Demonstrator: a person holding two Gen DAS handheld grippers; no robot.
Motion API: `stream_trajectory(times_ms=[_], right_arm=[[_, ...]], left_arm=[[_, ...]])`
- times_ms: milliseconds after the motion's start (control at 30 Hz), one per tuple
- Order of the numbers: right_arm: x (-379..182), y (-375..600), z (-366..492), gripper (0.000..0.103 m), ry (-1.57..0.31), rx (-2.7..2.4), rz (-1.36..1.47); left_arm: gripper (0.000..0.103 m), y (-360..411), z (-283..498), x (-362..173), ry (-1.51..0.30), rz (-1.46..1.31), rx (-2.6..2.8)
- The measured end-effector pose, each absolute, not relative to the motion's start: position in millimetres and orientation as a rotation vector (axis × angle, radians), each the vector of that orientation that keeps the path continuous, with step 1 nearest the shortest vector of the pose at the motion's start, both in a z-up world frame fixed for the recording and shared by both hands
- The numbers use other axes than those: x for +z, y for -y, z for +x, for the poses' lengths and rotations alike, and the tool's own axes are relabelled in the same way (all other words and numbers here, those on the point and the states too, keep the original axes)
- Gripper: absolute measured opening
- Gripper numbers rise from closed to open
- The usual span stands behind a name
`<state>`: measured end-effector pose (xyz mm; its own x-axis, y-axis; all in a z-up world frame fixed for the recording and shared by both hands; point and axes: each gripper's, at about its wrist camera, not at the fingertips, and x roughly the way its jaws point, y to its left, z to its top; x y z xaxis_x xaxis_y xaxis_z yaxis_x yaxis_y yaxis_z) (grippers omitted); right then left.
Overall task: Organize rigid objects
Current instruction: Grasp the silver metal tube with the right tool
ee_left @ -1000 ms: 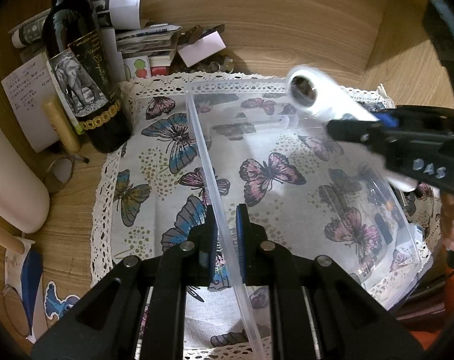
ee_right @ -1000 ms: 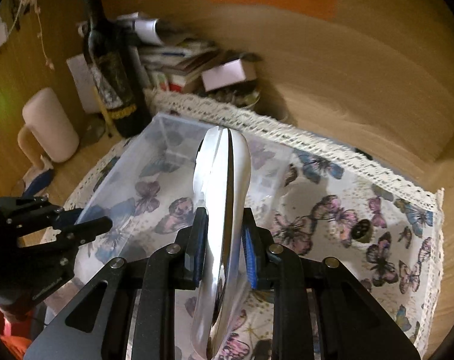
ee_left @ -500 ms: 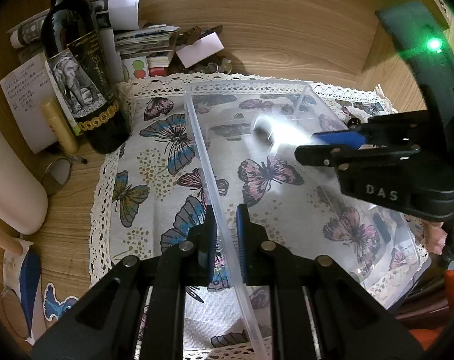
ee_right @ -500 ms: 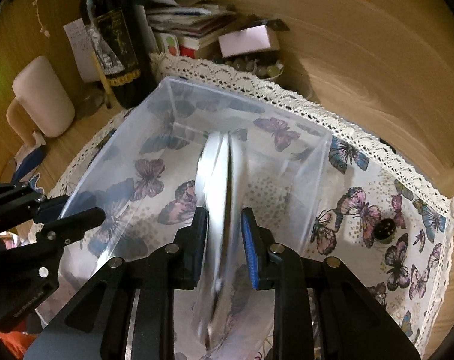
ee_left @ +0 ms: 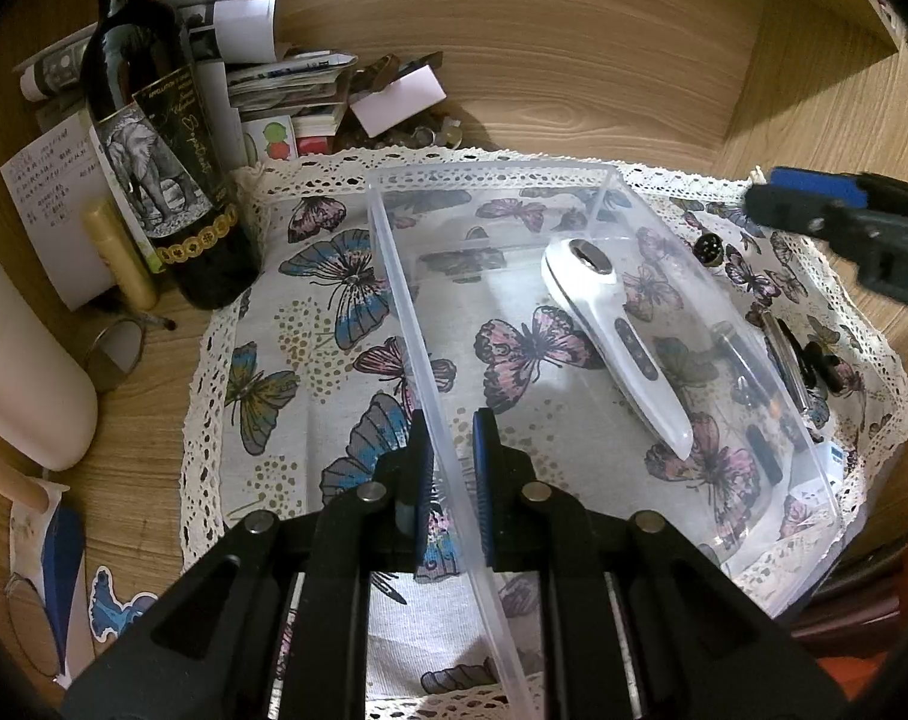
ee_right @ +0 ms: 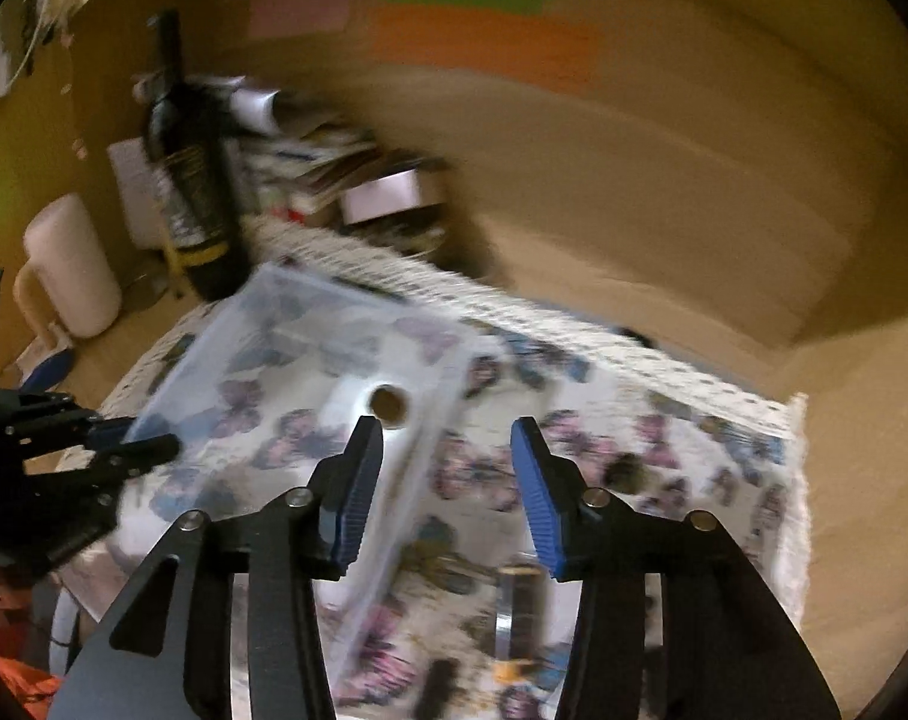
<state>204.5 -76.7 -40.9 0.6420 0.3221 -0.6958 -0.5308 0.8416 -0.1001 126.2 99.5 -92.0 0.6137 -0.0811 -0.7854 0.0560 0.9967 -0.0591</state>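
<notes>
A clear plastic bin (ee_left: 502, 192) stands on a butterfly-print cloth (ee_left: 310, 324). My left gripper (ee_left: 452, 468) is shut on the bin's near left wall. Inside the bin lies a white handheld device (ee_left: 619, 342) with a round dark head and a row of buttons. In the blurred right wrist view the device (ee_right: 370, 402) shows below and left of my right gripper (ee_right: 448, 468). That gripper hangs above the bin's right edge; its jaws are opening and nothing is between them. In the left wrist view one of its fingers (ee_left: 814, 204) shows at the right edge.
A dark wine bottle (ee_left: 160, 168) with an elephant label stands left of the bin, beside papers and a cream cylinder (ee_left: 22, 372). Small dark items (ee_left: 796, 360) lie on the cloth right of the bin. A wooden wall with coloured notes rises behind.
The right gripper lowered the white device into the bin, let go of it, then lifted away to the right with its jaws spreading. The left gripper kept its hold on the bin wall.
</notes>
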Motion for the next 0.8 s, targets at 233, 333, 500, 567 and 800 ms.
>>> stream_trajectory(times_ms=[233,333,500,567,800], right_arm=[[-47.9,131.7,208.4,0.051,-0.739,0.333,-0.260],[-62.3,147.4,211.7,0.051,-0.784,0.296,-0.237],[-99.1,167.5,218.0,0.051,-0.880,0.243,-0.205],[-113.2,172.0,218.4,0.051,-0.910,0.226,-0.206],[-145.7,186.0,224.0,0.051,-0.969,0.185,-0.194]], left_arm=[[0.013,-99.6,125.8,-92.2,-0.907,-0.029,-0.080],[0.013,-99.5,125.7,-92.3,-0.907,-0.030,-0.081],[0.013,-99.4,126.0,-92.3,-0.907,-0.030,-0.080],[0.013,-99.5,125.7,-92.3,-0.907,-0.030,-0.080],[0.013,-99.0,123.7,-93.4,-0.909,-0.032,-0.077]])
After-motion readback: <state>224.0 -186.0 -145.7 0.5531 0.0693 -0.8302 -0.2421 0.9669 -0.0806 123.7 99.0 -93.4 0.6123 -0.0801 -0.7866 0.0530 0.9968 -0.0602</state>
